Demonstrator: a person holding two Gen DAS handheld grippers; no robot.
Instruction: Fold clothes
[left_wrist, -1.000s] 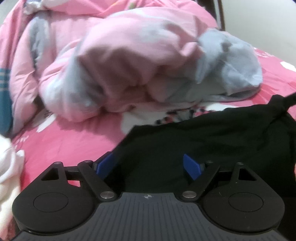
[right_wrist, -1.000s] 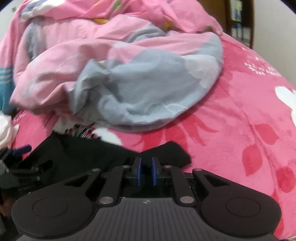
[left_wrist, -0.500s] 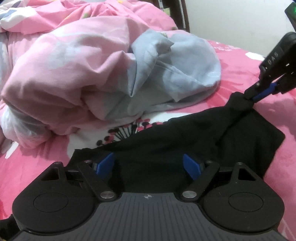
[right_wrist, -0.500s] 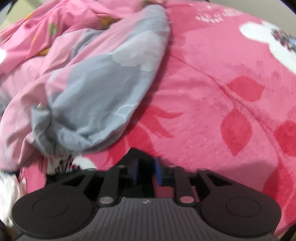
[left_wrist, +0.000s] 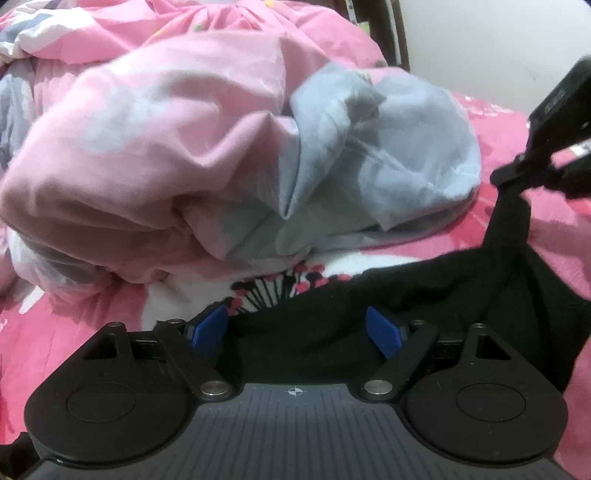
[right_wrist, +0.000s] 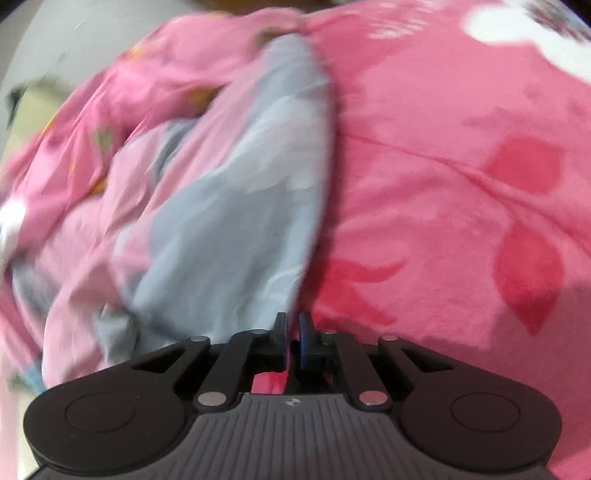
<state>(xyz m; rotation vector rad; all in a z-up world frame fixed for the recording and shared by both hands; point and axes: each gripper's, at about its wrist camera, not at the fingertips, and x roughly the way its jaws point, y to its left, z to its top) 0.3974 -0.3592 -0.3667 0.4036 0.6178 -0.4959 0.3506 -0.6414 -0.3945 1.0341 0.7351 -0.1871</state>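
Observation:
A black garment (left_wrist: 424, 295) lies on the pink flowered blanket (left_wrist: 55, 332) in the left wrist view. Its near edge runs between the blue pads of my left gripper (left_wrist: 295, 330), which stands wide open over it without pressing. At the upper right, my right gripper (left_wrist: 517, 173) pinches one corner of the garment and draws it up into a taut peak. In the right wrist view the right gripper (right_wrist: 293, 332) has its jaws closing, almost together, and only a dark sliver shows between the pads.
A crumpled pink and grey quilt (left_wrist: 184, 147) is heaped behind the garment and fills the left of the right wrist view (right_wrist: 221, 203). The pink blanket (right_wrist: 461, 184) spreads flat to the right. A pale wall and dark bed frame (left_wrist: 395, 37) stand behind.
The right gripper's jaws parted a little, then closed again while its view rolled. The garment corner now stands higher and tauter. The left gripper slid sideways, its jaws unchanged.

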